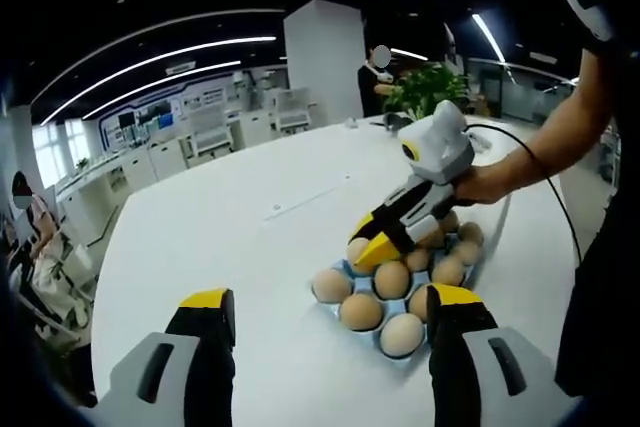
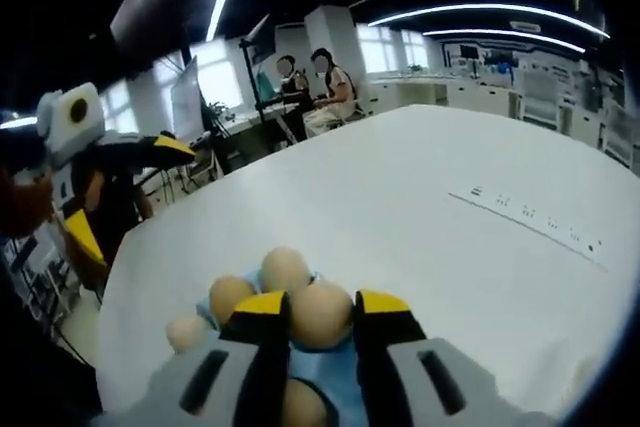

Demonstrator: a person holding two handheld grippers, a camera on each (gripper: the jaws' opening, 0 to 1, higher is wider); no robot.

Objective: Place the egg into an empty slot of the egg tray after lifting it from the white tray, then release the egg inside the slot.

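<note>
A blue egg tray (image 1: 384, 353) lies on the white table (image 1: 220, 237) and holds several brown eggs. My right gripper (image 1: 368, 247), held by a hand, reaches down into the tray from the right. Its yellow-tipped jaws are shut on one brown egg (image 2: 320, 322), which sits low among the other eggs over the tray (image 2: 335, 392). My left gripper (image 1: 330, 302) hovers open on the near side of the tray, its jaws wide apart with nothing held. In the right gripper view the left gripper (image 2: 130, 192) appears at the far left, open.
A thin printed strip (image 1: 305, 199) lies on the table beyond the tray. The person's arm (image 1: 545, 142) comes in from the right. A potted plant (image 1: 430, 87), a white pillar (image 1: 325, 57) and seated people (image 2: 320, 87) stand beyond the table's far edges.
</note>
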